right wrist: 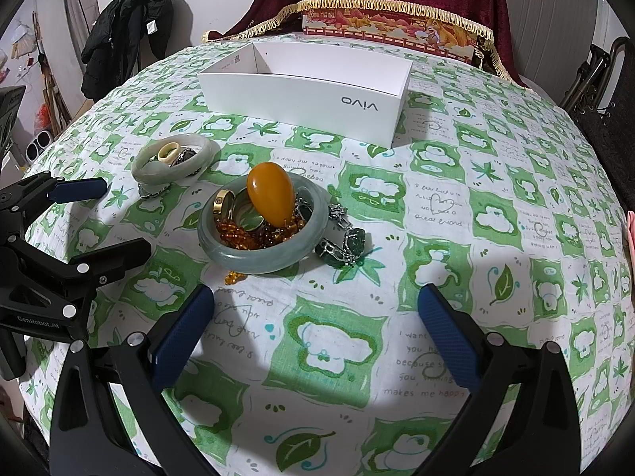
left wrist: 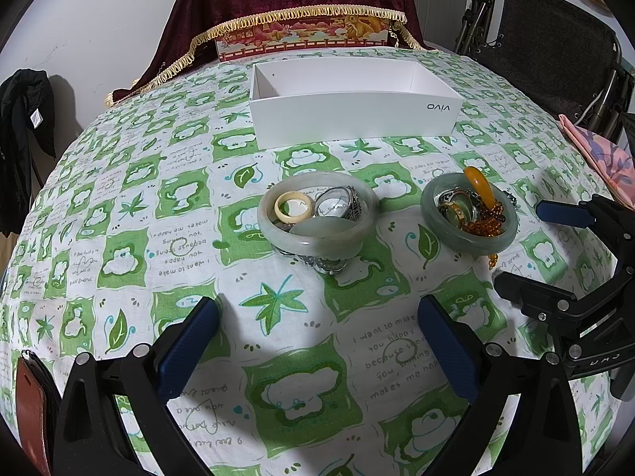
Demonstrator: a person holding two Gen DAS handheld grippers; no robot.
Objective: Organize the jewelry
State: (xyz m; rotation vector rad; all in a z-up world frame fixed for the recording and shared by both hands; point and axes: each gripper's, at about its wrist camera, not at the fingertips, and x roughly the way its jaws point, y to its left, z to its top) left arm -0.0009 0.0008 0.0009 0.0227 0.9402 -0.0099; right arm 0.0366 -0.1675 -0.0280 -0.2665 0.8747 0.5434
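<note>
Two jade bangles lie on the green-patterned tablecloth. The pale bangle [left wrist: 317, 234] [right wrist: 174, 168] rings a cream ring [left wrist: 293, 207], a silver ring [left wrist: 337, 204] and a jade piece. The darker bangle [left wrist: 468, 244] [right wrist: 254, 256] rings an amber pendant [right wrist: 272, 192] [left wrist: 482, 186], amber beads [right wrist: 258, 234] and a gold ring [right wrist: 222, 202]; a silver chain with green stones [right wrist: 345, 244] lies beside it. An empty white vivo box [left wrist: 353, 119] [right wrist: 313, 95] stands behind. My left gripper [left wrist: 317, 345] and right gripper [right wrist: 317, 333] are open and empty, short of the jewelry.
A decorated red box [left wrist: 301, 37] under maroon fringed cloth stands behind the white box. A folded chair [left wrist: 555, 51] is at the right, a black jacket [right wrist: 123, 27] hangs at the left. A pink cloth [left wrist: 603, 158] lies at the table's right edge.
</note>
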